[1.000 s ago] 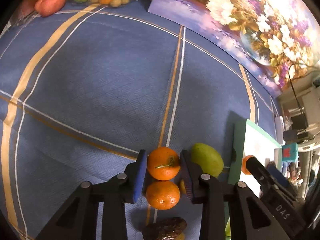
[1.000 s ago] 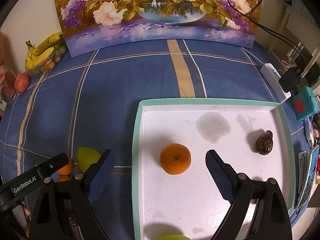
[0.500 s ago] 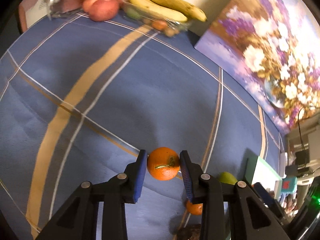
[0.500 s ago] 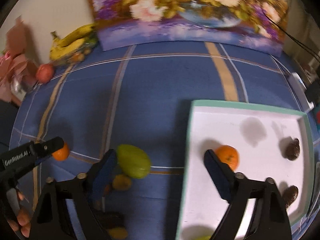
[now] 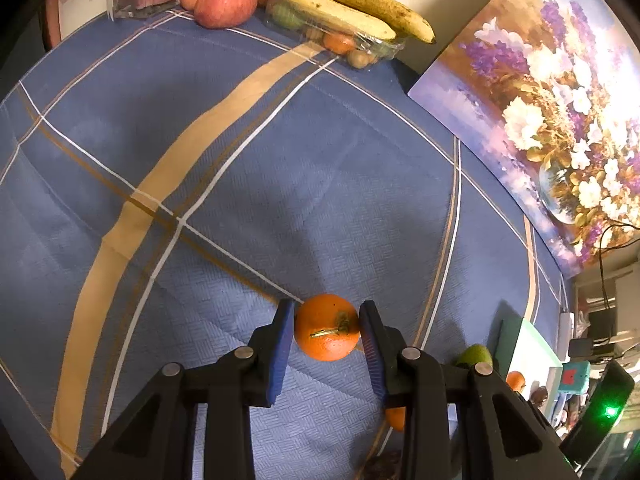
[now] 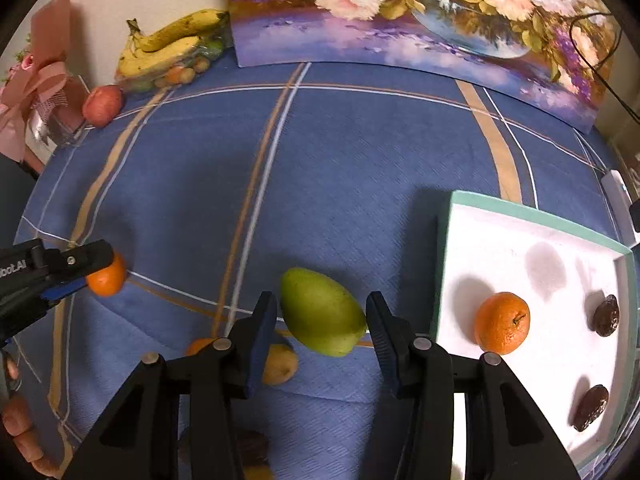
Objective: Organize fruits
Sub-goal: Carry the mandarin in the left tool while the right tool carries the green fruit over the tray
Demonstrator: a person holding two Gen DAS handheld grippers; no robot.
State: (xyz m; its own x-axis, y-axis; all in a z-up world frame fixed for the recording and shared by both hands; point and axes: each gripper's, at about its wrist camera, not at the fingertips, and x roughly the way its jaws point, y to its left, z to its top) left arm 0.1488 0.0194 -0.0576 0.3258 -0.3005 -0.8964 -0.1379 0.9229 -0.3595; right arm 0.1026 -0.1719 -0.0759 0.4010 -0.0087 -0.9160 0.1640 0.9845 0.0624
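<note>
My left gripper (image 5: 326, 320) is shut on an orange (image 5: 327, 327), held above the blue checked cloth. The right wrist view shows this gripper (image 6: 94, 270) at the far left with its orange (image 6: 107, 277). My right gripper (image 6: 320, 320) straddles a green pear-like fruit (image 6: 322, 312) lying on the cloth. Its jaws are closing, and slim gaps remain between pads and fruit. To the right, the white tray (image 6: 444, 264) with a teal rim holds an orange (image 6: 502, 322) and two dark dates (image 6: 606, 315).
Around the green fruit lie a small orange (image 6: 200, 345), a yellowish fruit (image 6: 282, 366) and a dark date (image 6: 250, 448). Bananas on a plastic punnet (image 5: 352, 4), red apples (image 5: 226, 2) and a flower painting (image 5: 552, 100) line the far edge. A person's fingers (image 6: 18, 420) show bottom left.
The left gripper carried its orange up and away from the fruit pile. The right gripper swung left off the tray to straddle the green fruit, and its jaws narrowed.
</note>
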